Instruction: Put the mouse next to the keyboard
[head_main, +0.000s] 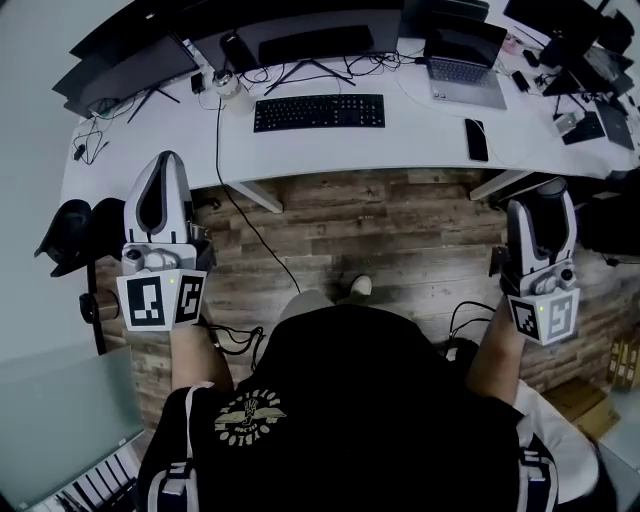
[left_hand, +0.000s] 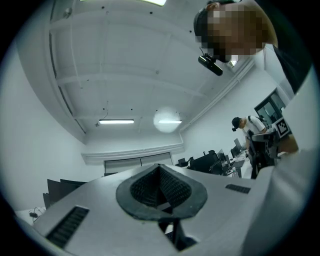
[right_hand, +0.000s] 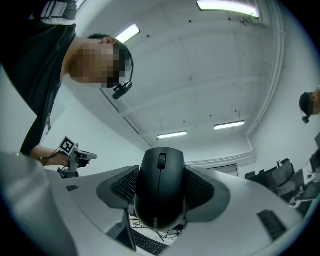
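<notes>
The right tool (right_hand: 161, 197) clamps the black mouse (right_hand: 161, 187) by its flanks. The mouse's long axis runs along the jaws, with the wheel end pointing out past the tips toward the ceiling. The left tool (left_hand: 161, 192) has its jaws closed together on nothing. Both tools hang over the wooden floor (head_main: 380, 230), well short of the table (head_main: 420, 140), where the keyboard (head_main: 319, 111) lies.
</notes>
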